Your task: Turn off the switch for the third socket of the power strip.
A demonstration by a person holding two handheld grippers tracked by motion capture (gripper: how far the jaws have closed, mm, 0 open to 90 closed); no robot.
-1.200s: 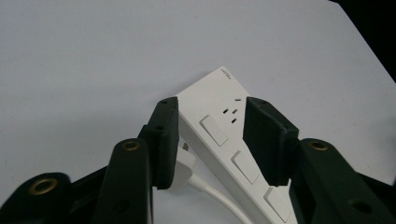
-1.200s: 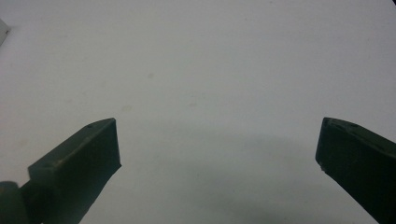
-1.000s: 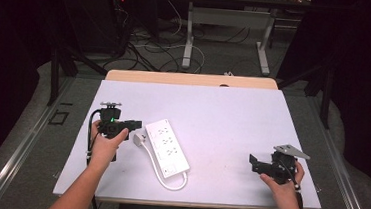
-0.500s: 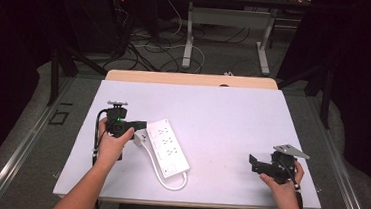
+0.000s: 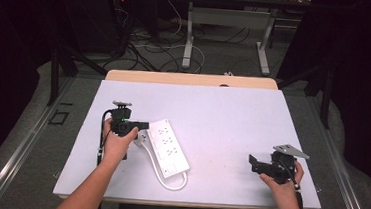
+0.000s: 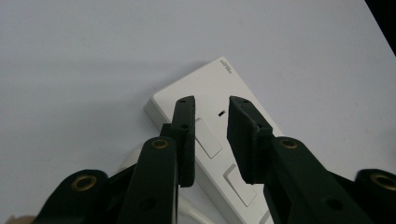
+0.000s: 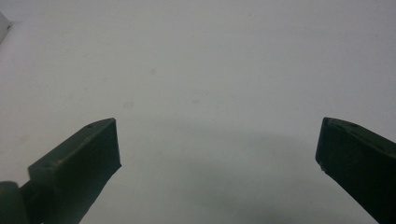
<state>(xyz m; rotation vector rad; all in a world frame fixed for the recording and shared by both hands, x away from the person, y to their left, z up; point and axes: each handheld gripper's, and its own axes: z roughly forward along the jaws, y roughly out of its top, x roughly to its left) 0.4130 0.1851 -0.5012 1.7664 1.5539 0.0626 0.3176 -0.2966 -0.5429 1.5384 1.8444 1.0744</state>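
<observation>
A white power strip (image 5: 170, 146) lies at an angle on the left half of the white table (image 5: 233, 113). Its cord loops round its near end (image 5: 173, 186). My left gripper (image 5: 141, 126) is held level at the strip's far left end. In the left gripper view the jaws (image 6: 210, 105) stand a narrow gap apart above the power strip (image 6: 224, 79), with nothing between them. My right gripper (image 5: 252, 163) hovers near the table's front right, pointing left. Its jaws (image 7: 217, 135) are wide open over bare table.
A wooden strip (image 5: 190, 79) runs along the table's far edge. Beyond it are another table's legs (image 5: 189, 39) and loose cables (image 5: 148, 46) on the floor. A dark rail (image 5: 56, 69) stands to the left.
My left gripper has moved right and slightly away from the person, up to the power strip's end. The right gripper has stayed put.
</observation>
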